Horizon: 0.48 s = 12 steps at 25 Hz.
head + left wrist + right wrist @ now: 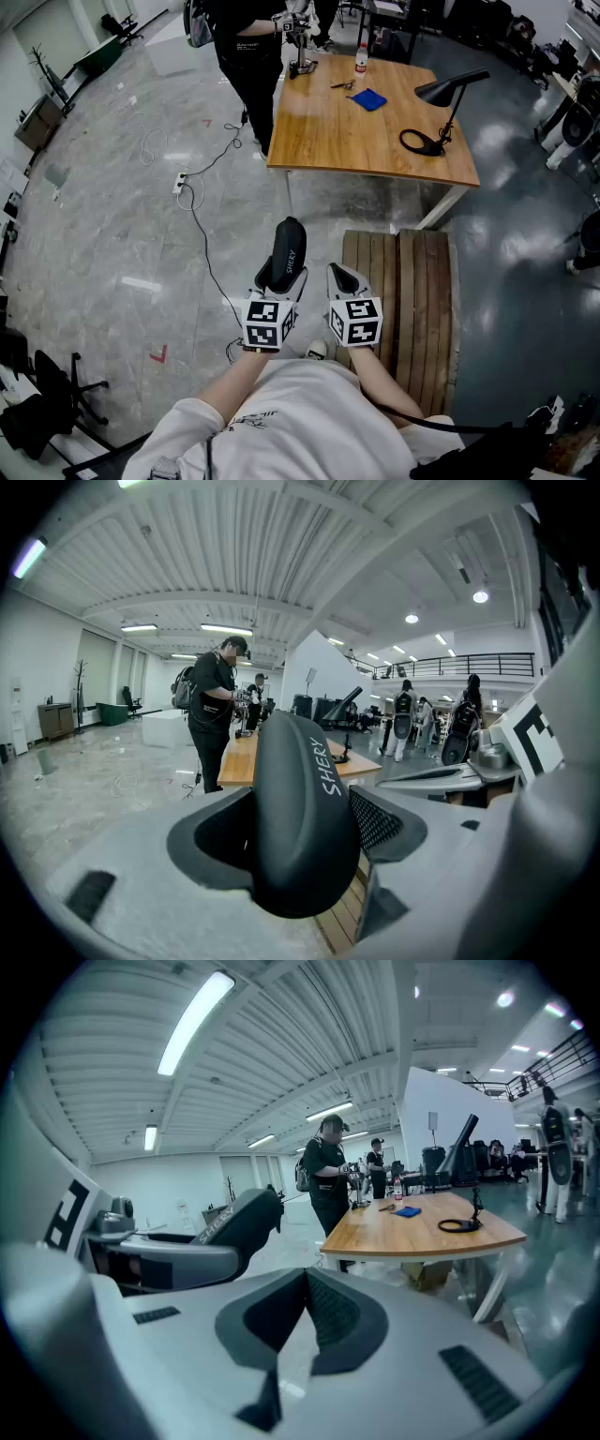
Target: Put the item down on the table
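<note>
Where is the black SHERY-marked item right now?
Head view, lower centre: the black item is clamped in the left gripper, over the floor just left of the slatted wooden platform, well short of the wooden table.

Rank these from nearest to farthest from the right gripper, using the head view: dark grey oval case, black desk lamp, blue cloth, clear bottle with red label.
1. Dark grey oval case: just left of the right gripper.
2. Black desk lamp: near right part of the light wooden table.
3. Blue cloth: farther back, mid-table.
4. Clear bottle with red label: at the far edge.
</note>
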Each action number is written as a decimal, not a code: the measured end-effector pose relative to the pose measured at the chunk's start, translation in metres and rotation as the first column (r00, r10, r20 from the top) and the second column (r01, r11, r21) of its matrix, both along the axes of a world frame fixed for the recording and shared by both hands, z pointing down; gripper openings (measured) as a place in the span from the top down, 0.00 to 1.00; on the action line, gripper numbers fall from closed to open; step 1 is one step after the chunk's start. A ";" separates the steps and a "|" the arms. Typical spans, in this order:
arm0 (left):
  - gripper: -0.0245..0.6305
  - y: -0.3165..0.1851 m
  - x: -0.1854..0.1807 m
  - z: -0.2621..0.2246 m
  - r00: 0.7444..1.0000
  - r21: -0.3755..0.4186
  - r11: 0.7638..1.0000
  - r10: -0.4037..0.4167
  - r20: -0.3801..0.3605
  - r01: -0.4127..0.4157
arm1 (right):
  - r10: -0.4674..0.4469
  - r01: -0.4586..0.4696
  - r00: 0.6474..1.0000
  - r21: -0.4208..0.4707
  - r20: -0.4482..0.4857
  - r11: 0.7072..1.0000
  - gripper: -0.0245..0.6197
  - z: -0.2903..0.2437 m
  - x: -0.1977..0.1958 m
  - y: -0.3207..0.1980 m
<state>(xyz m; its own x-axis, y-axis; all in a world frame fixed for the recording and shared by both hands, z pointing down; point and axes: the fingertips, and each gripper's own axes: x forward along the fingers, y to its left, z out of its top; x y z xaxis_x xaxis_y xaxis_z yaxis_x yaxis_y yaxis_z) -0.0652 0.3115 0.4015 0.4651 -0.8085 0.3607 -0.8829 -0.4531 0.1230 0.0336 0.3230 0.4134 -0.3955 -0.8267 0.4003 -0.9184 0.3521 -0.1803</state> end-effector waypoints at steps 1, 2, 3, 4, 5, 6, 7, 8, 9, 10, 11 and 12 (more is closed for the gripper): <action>0.45 -0.001 0.002 0.001 1.000 0.000 1.000 0.000 0.001 0.000 | 0.000 0.000 1.000 0.000 0.002 1.000 0.95 0.000 0.002 -0.002; 0.45 -0.003 0.004 0.001 1.000 -0.001 1.000 0.000 0.002 0.000 | 0.000 0.000 1.000 0.001 0.003 1.000 0.95 0.001 0.005 -0.004; 0.45 -0.005 0.006 0.002 1.000 -0.002 1.000 0.000 0.003 0.000 | 0.000 0.000 1.000 0.000 0.005 1.000 0.95 0.002 0.007 -0.006; 0.45 -0.007 0.008 0.004 1.000 -0.004 1.000 -0.001 0.004 0.001 | -0.001 0.001 1.000 0.000 0.006 1.000 0.95 0.003 0.009 -0.009; 0.45 -0.011 0.009 0.005 1.000 -0.007 1.000 -0.001 0.005 0.001 | -0.002 0.002 1.000 -0.001 0.007 1.000 0.95 0.004 0.010 -0.013; 0.45 -0.015 0.010 0.007 1.000 -0.010 1.000 -0.001 0.006 0.001 | -0.003 0.003 1.000 -0.002 0.007 1.000 0.95 0.005 0.011 -0.017; 0.45 -0.020 0.011 0.008 1.000 -0.013 1.000 -0.002 0.006 0.002 | -0.003 0.003 1.000 -0.005 0.008 1.000 0.95 0.006 0.012 -0.022; 0.45 -0.026 0.011 0.010 1.000 -0.017 1.000 -0.003 0.007 0.003 | -0.003 0.003 1.000 -0.007 0.009 1.000 0.95 0.008 0.012 -0.028; 0.45 -0.033 0.011 0.012 1.000 -0.022 1.000 -0.003 0.008 0.003 | -0.002 0.002 1.000 -0.010 0.010 1.000 0.95 0.008 0.011 -0.034; 0.45 -0.040 0.010 0.014 1.000 -0.028 1.000 -0.002 0.009 0.002 | -0.001 0.001 1.000 -0.011 0.010 1.000 0.95 0.009 0.011 -0.041; 0.45 -0.048 0.010 0.016 1.000 -0.033 0.999 0.001 0.010 -0.001 | 0.002 -0.002 1.000 -0.013 0.008 1.000 0.95 0.010 0.011 -0.049; 0.45 -0.056 0.010 0.018 1.000 -0.037 0.999 0.005 0.009 -0.005 | 0.005 -0.005 1.000 -0.014 0.005 1.000 0.95 0.011 0.010 -0.057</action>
